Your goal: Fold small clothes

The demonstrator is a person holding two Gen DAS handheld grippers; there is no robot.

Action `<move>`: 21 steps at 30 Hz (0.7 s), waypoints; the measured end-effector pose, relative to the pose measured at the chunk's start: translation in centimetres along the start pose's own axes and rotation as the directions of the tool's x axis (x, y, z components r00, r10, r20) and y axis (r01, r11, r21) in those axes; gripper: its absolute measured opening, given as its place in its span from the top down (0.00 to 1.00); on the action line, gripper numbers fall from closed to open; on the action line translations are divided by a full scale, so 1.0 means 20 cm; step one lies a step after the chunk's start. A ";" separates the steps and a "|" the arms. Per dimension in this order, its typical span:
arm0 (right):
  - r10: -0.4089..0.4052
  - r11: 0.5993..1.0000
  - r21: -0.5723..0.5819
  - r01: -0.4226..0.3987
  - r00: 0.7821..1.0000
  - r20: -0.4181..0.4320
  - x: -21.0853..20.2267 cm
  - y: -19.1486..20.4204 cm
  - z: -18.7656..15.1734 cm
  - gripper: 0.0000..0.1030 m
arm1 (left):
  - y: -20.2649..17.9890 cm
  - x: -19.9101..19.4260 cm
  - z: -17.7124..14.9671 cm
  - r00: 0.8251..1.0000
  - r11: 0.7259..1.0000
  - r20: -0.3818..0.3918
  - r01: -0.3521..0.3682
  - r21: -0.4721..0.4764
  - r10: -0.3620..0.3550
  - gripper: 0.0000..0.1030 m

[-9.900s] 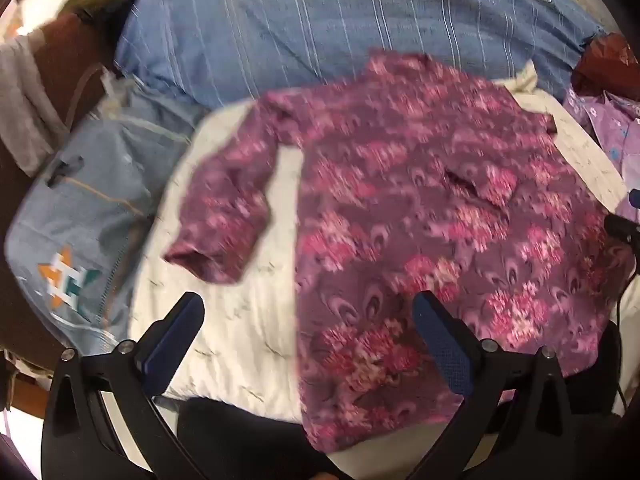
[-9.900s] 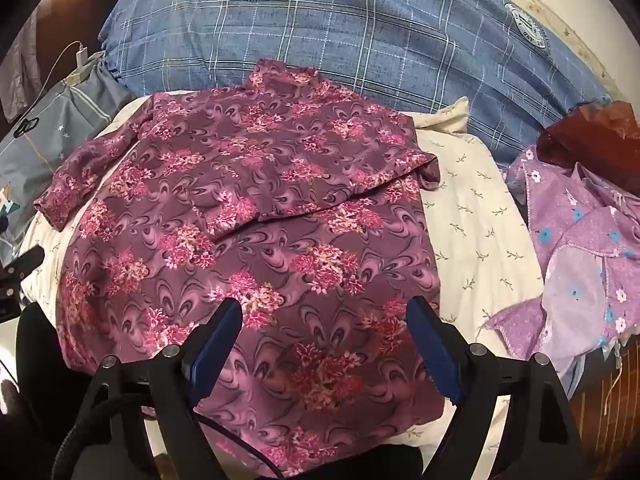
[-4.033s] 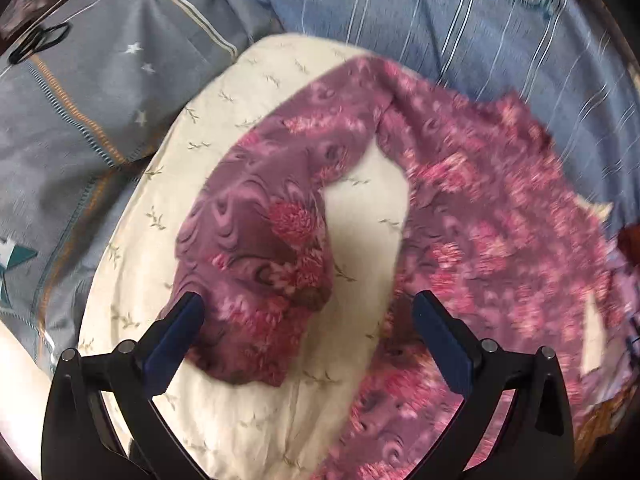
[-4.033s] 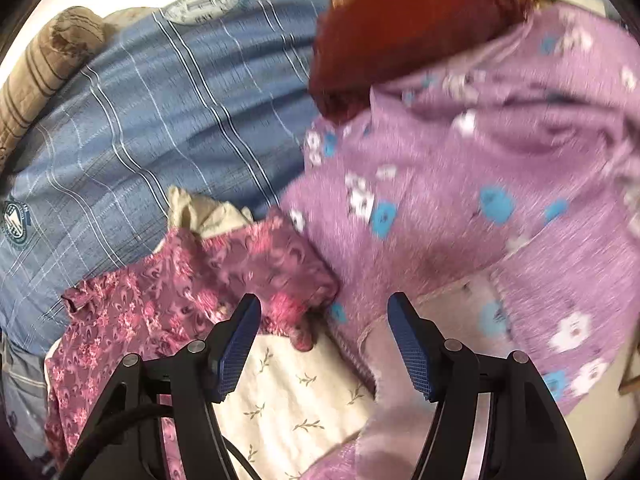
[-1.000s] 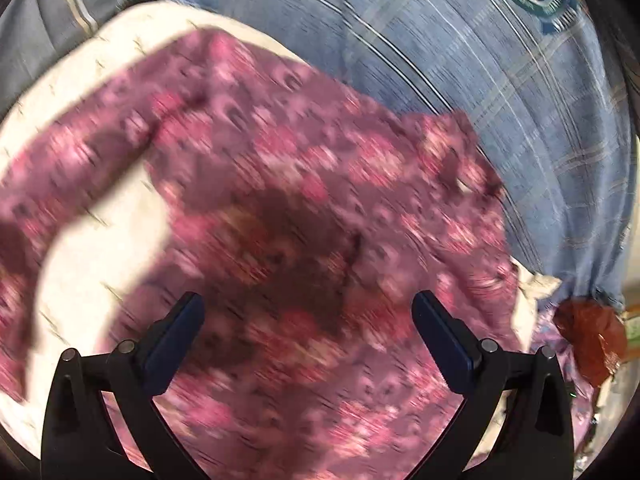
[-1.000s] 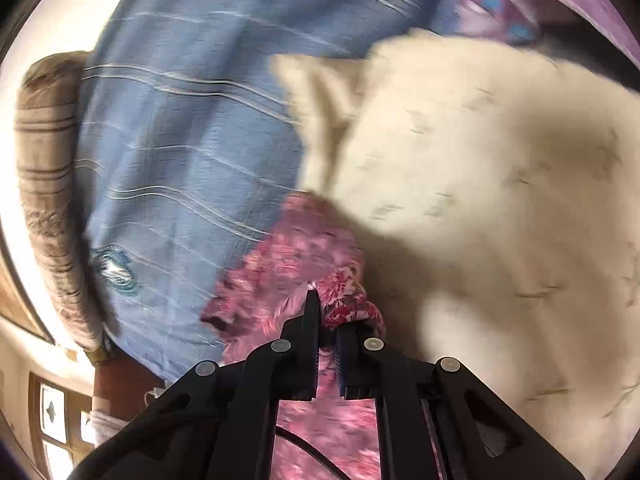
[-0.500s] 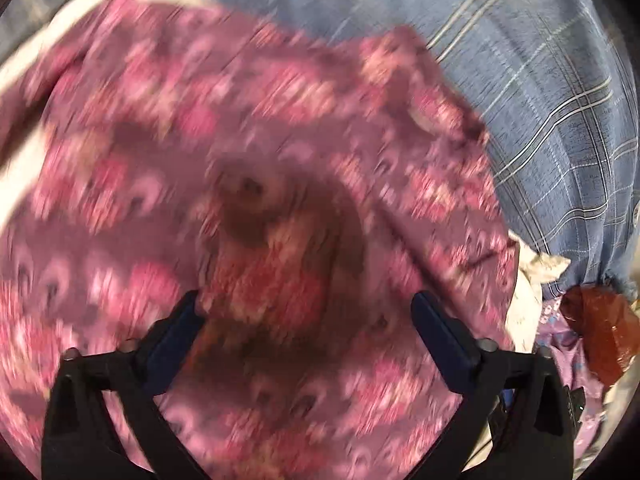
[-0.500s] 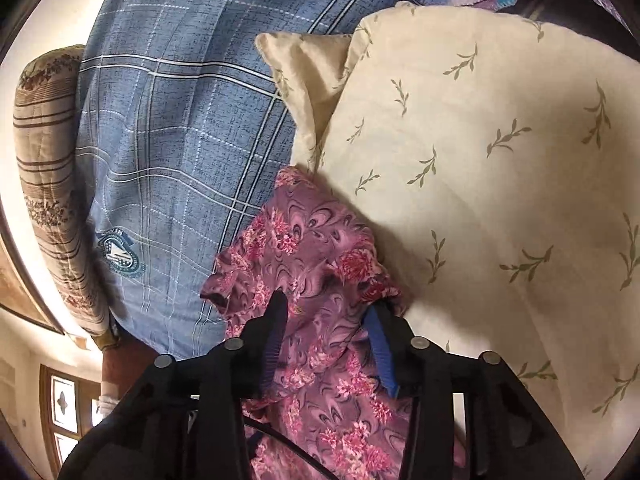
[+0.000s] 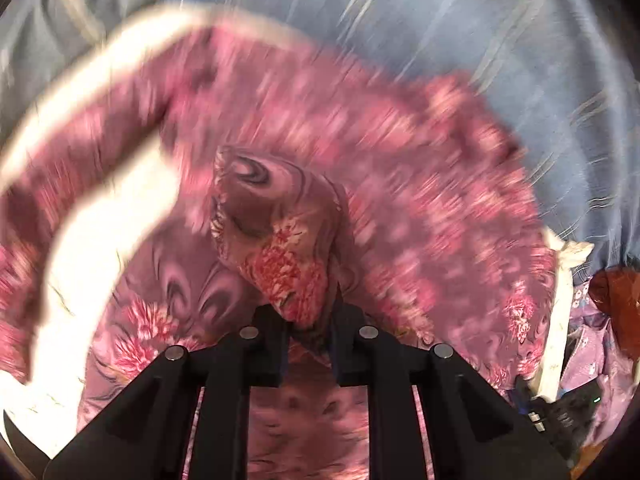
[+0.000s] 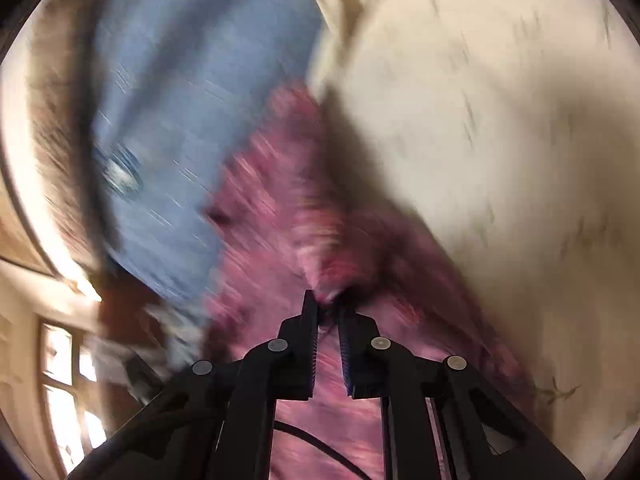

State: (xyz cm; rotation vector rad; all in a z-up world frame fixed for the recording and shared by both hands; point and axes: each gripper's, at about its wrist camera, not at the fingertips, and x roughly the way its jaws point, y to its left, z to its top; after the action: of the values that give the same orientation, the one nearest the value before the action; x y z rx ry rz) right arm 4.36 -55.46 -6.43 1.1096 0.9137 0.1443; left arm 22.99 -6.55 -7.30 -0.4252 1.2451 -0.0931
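1. The shirt (image 9: 400, 200), purple-pink with a flower print, lies spread over the cream pillow (image 9: 100, 216); most of it is blurred in both views.
2. The left gripper (image 9: 308, 316) points steeply down at the shirt. Its jaws are closing and stand nearly together, with a raised bunch of shirt cloth between them. The pads press on that bunch, which stands up as a sharp peak just ahead of the fingertips.
3. Left of that peak a sleeve curves away across the pillow, and a bare strip of pillow shows between sleeve and body.
4. The right gripper (image 10: 330, 310) reaches the shirt (image 10: 280, 216) at its edge, beside bare pillow (image 10: 500, 120). Its jaws are closing too, with a narrow gap lower down between the pads. At the tips a small fold of shirt cloth is pinched and bunches up just beyond them.
5. A blue checked sheet (image 9: 440, 20) lies past the far edge of the pillow; in the right wrist view the same sheet (image 10: 168, 120) sits to the left of the shirt.
6. Off the pillow's right end, in the left wrist view, lie a lilac flowered cloth (image 9: 588, 360) and a red-brown cloth (image 9: 616, 296), near each other.
7. A striped brown cushion (image 10: 60, 140) lies beyond the sheet, far from the pillow; its detail is too blurred to tell.
8. A black cable (image 10: 320, 448) runs under the right gripper, over the shirt.
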 end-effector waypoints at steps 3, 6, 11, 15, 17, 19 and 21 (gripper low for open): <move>-0.005 1.000 -0.005 0.005 0.999 -0.032 -0.02 -0.02 -0.09 0.85 | 0.05 -0.05 0.00 0.998 0.998 0.023 0.066 0.008 -0.066 0.77; -0.004 0.997 -0.076 0.001 1.000 -0.029 -0.17 0.04 -0.13 0.73 | 0.08 -0.14 0.00 0.991 0.992 0.045 0.123 0.042 -0.125 0.57; -0.022 0.986 -0.158 0.049 0.985 0.168 -0.42 0.17 0.04 0.40 | 0.13 -0.23 -0.02 0.978 0.980 0.065 0.196 0.024 -0.197 0.34; -0.099 0.984 -0.130 0.124 0.979 0.178 -0.27 0.21 0.22 0.39 | 0.07 -0.16 0.01 0.985 0.986 0.041 0.167 0.017 -0.167 0.34; -0.110 0.988 -0.092 0.122 0.986 0.129 -0.10 0.21 0.32 0.40 | 0.07 -0.12 0.01 0.989 0.990 0.030 0.143 0.015 -0.144 0.34; -0.146 0.985 -0.071 0.157 0.979 0.140 0.02 0.21 0.38 0.40 | 0.07 -0.08 0.02 0.992 0.992 0.022 0.124 0.023 -0.124 0.34; -0.143 0.987 -0.064 0.149 0.986 0.085 0.15 0.23 0.45 0.46 | 0.06 -0.07 0.04 0.993 0.993 0.030 0.111 0.046 -0.113 0.34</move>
State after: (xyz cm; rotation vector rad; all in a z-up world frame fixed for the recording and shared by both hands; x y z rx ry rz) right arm 14.05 -58.16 -3.20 0.9731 0.9083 0.0114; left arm 22.99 -4.84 -6.23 -0.4565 1.1850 -0.2085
